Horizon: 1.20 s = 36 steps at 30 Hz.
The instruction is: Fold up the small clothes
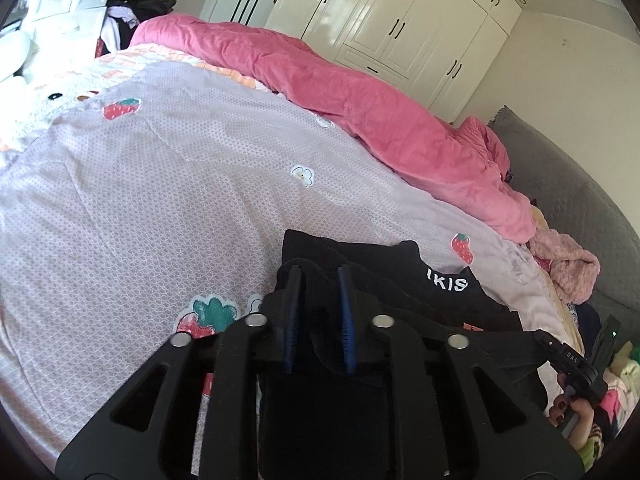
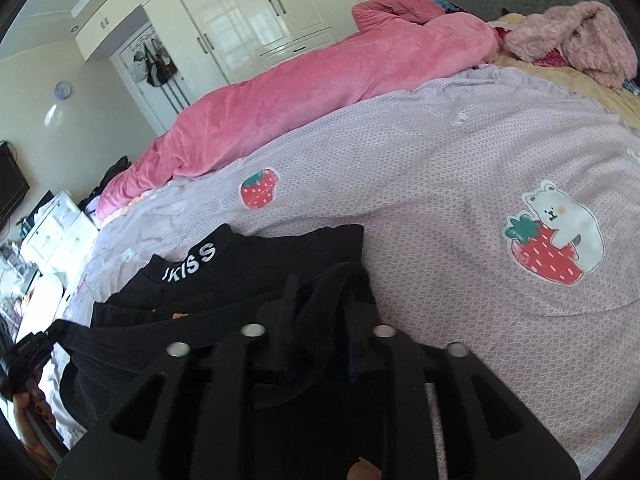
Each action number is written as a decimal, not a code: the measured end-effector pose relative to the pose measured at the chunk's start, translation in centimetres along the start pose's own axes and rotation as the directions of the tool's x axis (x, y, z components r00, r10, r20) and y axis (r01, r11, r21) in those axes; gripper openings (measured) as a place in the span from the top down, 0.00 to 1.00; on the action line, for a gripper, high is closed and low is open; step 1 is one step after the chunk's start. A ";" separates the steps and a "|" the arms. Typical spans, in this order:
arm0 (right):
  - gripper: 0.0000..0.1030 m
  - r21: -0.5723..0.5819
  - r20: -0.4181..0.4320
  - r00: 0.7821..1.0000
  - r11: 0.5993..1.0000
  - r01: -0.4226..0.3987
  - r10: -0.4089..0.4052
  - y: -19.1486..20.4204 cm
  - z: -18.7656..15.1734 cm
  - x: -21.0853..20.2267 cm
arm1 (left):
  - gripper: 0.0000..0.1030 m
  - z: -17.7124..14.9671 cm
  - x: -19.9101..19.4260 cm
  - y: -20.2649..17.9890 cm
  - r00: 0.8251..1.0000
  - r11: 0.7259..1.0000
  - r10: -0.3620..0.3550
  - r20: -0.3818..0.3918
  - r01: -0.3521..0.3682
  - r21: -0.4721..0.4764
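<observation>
A black garment (image 1: 440, 304) (image 2: 240, 272) with white letters on its collar lies folded on the lilac bedsheet (image 1: 160, 200) (image 2: 440, 160), close in front of both grippers. My left gripper (image 1: 320, 276) rests at the garment's left edge. Its blue pads stand a little apart, with slack black cloth between them. At the garment's right edge, my right gripper (image 2: 320, 284) has its fingers apart, and a loose fold of the black cloth is draped over and between them. Each gripper shows at the edge of the other's view.
A pink quilt (image 1: 360, 92) (image 2: 280, 92) runs along the far side of the bed. A fluffy pink garment (image 1: 568, 268) (image 2: 580, 36) lies near the grey headboard. White wardrobes (image 1: 400, 20) stand behind, and white drawers (image 1: 68, 4) beside the bed.
</observation>
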State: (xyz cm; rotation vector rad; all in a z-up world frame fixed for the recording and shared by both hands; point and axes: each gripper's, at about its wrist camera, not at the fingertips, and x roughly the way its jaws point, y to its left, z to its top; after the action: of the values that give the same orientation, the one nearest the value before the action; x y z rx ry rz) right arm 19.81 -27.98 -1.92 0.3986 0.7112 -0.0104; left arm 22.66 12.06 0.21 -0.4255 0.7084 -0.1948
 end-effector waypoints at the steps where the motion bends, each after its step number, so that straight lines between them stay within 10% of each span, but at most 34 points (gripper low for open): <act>1: 0.62 -0.016 0.012 1.000 1.000 -0.003 0.004 0.3 0.0 -0.3 | 0.76 0.1 -0.3 -0.2 1.000 1.000 -0.005 0.005 0.005 0.005; 8: 0.41 -0.089 0.117 0.992 0.995 0.052 -0.041 1.5 -0.2 -3.2 | 0.56 0.1 -2.0 -1.7 0.999 0.998 0.009 0.047 -0.013 0.068; 16: 0.41 -0.305 0.245 0.969 0.951 0.046 0.031 5.6 -1.8 -6.5 | 0.48 -0.3 -3.2 -3.5 0.998 0.990 -0.010 0.058 0.001 0.144; 20: 0.41 -0.444 0.152 0.972 0.891 -0.096 0.180 9.3 -3.8 -6.1 | 0.47 -0.7 -3.6 -4.5 0.998 0.983 -0.024 0.051 0.015 0.185; 23: 0.63 -0.491 0.017 0.971 0.848 -0.198 0.237 11.2 -5.2 -4.8 | 0.47 -1.5 -3.4 -5.2 0.999 0.976 -0.039 0.022 0.033 0.215; 36: 0.69 -0.545 -0.205 0.961 0.794 -0.268 0.184 12.7 -7.5 -2.1 | 0.72 -8.3 1.7 -10.7 0.967 0.907 -0.057 -0.249 0.155 0.391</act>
State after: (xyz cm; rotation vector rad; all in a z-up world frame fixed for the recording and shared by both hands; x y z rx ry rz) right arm 15.24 -13.84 -1.24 -0.0997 0.7660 0.4587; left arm 18.14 -0.62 -1.72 -0.0376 0.8509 -0.4939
